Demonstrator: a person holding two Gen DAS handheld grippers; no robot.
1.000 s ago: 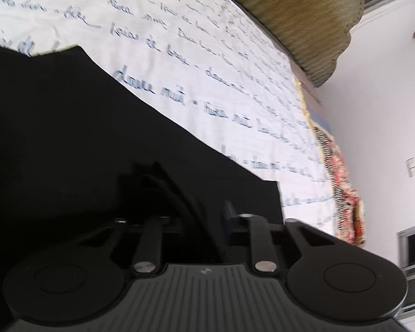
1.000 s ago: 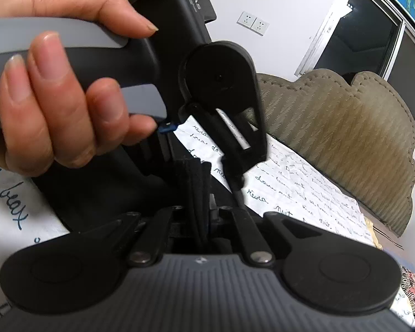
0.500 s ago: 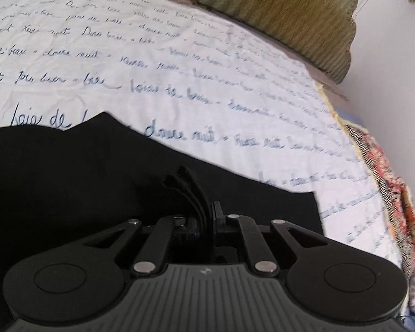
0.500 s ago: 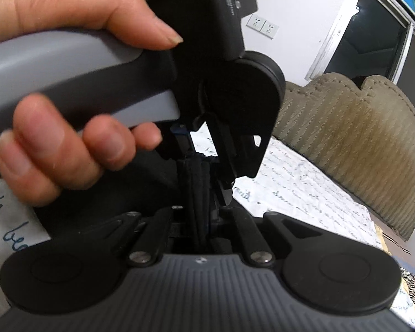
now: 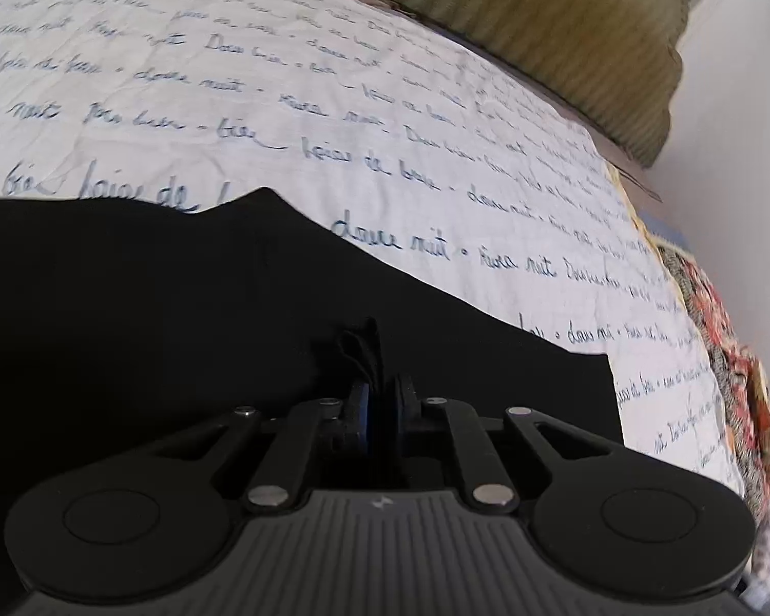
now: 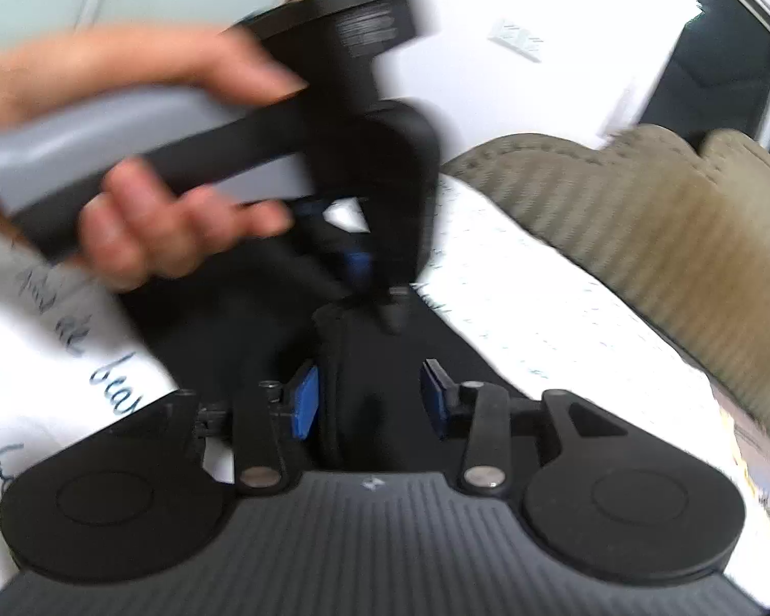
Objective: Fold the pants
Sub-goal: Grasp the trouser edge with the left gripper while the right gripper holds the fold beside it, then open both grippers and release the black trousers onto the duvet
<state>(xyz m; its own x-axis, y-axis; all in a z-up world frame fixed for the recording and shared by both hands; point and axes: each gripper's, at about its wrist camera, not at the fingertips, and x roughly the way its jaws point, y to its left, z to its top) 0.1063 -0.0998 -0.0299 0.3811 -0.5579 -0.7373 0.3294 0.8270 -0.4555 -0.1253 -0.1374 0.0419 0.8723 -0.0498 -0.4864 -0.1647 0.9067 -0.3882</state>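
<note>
left gripper: fingers pinching black pants bunch | right gripper: fingers spreading, just opening, fold slack between them | pants lying ahead of both on bed sheet

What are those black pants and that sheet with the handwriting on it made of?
The black pants look like soft matte knit or woven cloth: they bunch into limp folds and show no shine. The white sheet seems thin cotton-like fabric, lightly creased, its blue script printed on. The exact fibre cannot be told.

Black pants on white blue-script sheet.
</note>
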